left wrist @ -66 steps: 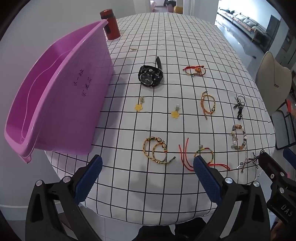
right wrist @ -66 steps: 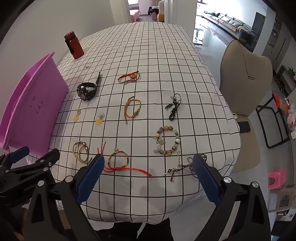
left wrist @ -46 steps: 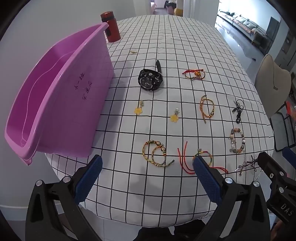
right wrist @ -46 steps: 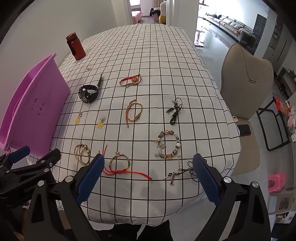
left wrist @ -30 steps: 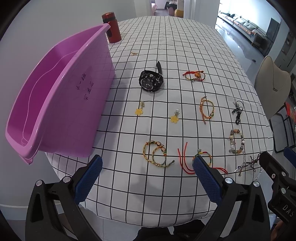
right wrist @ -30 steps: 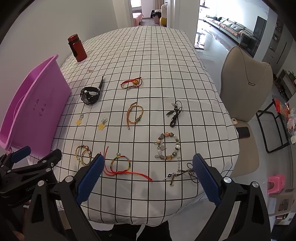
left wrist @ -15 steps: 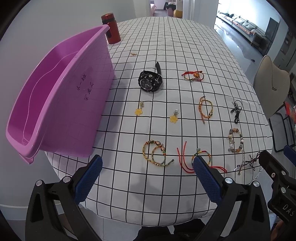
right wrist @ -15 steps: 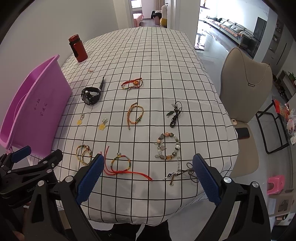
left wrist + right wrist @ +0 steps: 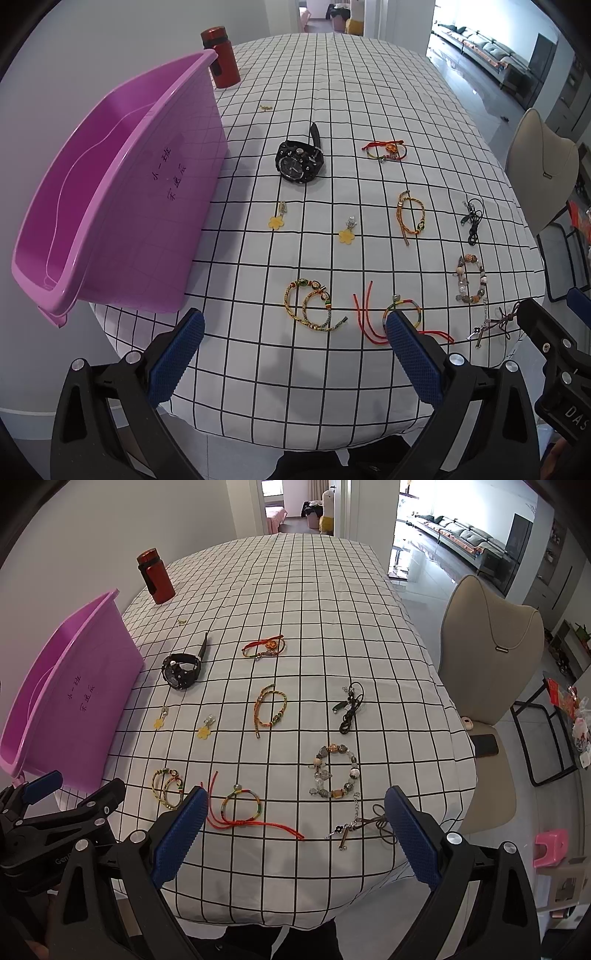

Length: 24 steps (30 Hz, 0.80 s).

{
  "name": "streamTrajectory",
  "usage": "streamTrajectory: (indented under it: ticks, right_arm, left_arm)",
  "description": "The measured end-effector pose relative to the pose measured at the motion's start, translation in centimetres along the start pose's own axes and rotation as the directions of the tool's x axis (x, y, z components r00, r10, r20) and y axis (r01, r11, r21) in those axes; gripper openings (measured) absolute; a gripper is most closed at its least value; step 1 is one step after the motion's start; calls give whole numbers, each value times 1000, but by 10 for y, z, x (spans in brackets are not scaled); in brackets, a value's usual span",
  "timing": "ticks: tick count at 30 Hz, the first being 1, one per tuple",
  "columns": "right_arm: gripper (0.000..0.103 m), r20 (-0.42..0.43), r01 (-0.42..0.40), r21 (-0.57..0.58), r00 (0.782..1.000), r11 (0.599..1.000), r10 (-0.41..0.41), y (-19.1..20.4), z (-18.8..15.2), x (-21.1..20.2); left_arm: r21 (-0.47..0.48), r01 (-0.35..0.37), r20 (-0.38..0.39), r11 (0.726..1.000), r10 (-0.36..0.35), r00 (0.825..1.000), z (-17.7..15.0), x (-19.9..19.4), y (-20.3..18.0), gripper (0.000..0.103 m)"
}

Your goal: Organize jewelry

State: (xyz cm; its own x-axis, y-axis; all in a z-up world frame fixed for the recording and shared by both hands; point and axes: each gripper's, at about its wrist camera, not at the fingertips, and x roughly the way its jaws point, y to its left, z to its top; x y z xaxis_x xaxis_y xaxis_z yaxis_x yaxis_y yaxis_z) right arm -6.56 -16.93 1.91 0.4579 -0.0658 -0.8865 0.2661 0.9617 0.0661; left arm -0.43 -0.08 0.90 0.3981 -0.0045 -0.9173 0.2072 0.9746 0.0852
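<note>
Your left tongs [image 9: 295, 343] hang spread wide above the near edge of the bench [image 9: 332, 387], gripping nothing; your right tongs [image 9: 295, 823] are spread just as wide and equally empty. Between the left tongs' pads lies the braided double bracelet [image 9: 312, 304], with the red-cord bracelet [image 9: 400, 314] against the right pad. Under the right tongs sit that same red-cord bracelet [image 9: 242, 808], the beaded bracelet [image 9: 334, 771] and a small key-charm chain [image 9: 354, 825] near the bench edge.

Farther out lie two yellow flower charms [image 9: 275, 221] [image 9: 347, 236], an orange braided bracelet [image 9: 410, 218], a black cord [image 9: 472, 221], the black watch [image 9: 299, 162] and a red string bracelet [image 9: 386, 149].

The pink tub [image 9: 110, 192] stands at the left edge — handwriting on its side, and the part of its inside you can see holds nothing. Beyond it stands a red bottle [image 9: 221, 57].
</note>
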Motion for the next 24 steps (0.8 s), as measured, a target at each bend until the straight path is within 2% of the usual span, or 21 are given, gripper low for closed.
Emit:
streamTrajectory:
  ticks: [24]
  right_arm:
    - [92, -3, 1, 0, 1000, 1000, -1, 4, -1, 1]
  left_arm:
    - [2, 1, -4, 1000, -1, 1000, 0, 1, 1, 97]
